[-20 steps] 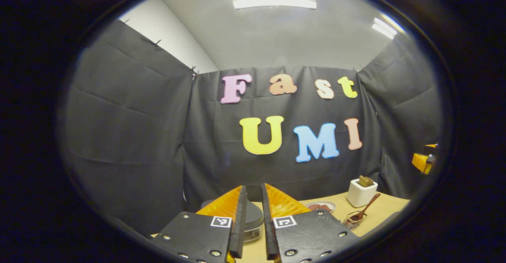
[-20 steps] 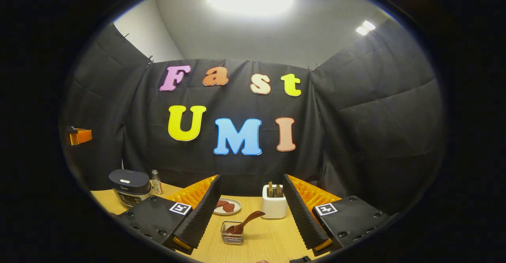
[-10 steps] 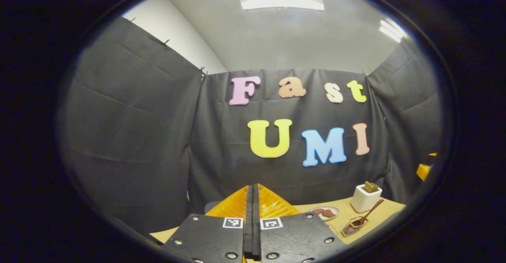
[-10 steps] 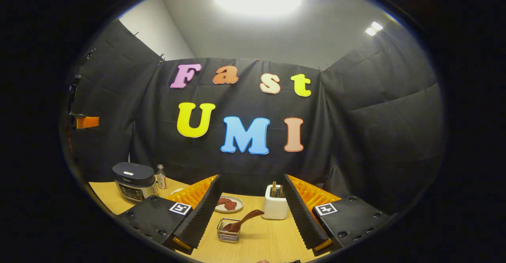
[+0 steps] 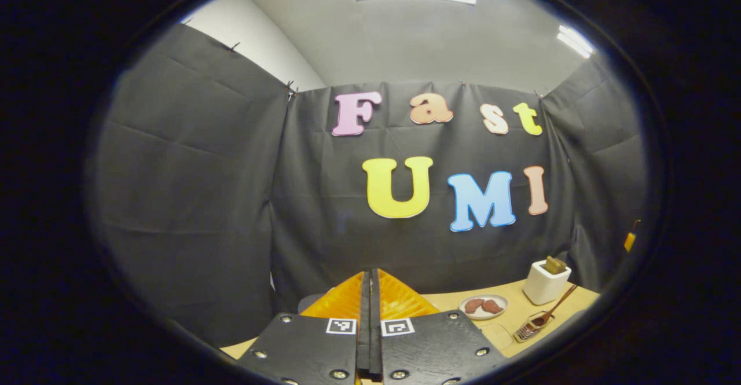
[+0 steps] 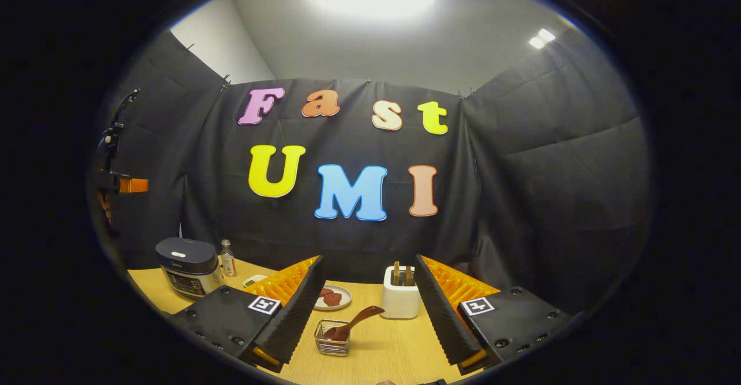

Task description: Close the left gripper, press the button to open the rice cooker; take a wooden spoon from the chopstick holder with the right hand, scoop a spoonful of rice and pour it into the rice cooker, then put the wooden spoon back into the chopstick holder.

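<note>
My left gripper is shut, its fingers pressed flat together with nothing between them. They cover most of the rice cooker, of which a grey edge shows beside them. In the right gripper view the dark-lidded rice cooker stands closed at the table's left. My right gripper hangs open and holds nothing. Between its fingers, on the table, a wooden spoon leans in a small wire basket. The same spoon and basket sit far to the right in the left gripper view.
A white holder with wooden sticks stands behind the basket. A plate with reddish pieces lies to its left, and a small bottle stands by the cooker. The tan table ends at the black cloth walls.
My left gripper went from a narrow gap to fully shut, and its view shifted a little. The right gripper stayed open, with only a slight drift of its view.
</note>
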{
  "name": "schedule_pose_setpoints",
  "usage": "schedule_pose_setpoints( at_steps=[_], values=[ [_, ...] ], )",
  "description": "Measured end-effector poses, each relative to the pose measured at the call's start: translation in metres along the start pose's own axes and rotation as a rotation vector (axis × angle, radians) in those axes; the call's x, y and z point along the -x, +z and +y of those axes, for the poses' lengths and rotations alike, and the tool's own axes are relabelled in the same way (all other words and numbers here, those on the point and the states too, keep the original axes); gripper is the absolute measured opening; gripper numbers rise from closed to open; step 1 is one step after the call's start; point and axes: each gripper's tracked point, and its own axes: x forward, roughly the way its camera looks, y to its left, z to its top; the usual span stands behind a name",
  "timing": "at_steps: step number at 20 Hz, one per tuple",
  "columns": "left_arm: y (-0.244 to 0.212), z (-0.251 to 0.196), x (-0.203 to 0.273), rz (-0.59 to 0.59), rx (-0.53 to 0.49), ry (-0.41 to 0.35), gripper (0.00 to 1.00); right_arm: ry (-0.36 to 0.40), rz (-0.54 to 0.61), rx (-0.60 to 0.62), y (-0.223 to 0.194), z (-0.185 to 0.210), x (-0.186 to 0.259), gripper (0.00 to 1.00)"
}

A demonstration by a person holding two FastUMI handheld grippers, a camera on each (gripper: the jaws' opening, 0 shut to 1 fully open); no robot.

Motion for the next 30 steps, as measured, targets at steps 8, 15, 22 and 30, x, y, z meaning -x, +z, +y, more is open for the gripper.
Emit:
schedule_pose_setpoints(
  at_steps=[8,15,22,30],
  values=[
    [-0.066,0.011,-0.070,0.124,0.031,-0.066,0.01,-0.096,0.033,-0.002,-0.006,0.011,-0.016,0.97],
    [-0.131,0.011,-0.101,0.233,0.055,-0.100,0.03,-0.129,0.044,0.030,-0.004,0.026,-0.029,0.98],
    [-0.190,0.012,-0.109,0.331,0.049,-0.117,0.01,-0.135,0.067,0.066,-0.010,0.041,-0.037,0.97],
    [-0.224,0.006,-0.105,0.401,0.065,-0.142,0.01,-0.140,0.077,0.090,-0.011,0.052,-0.037,0.97]
  ],
)
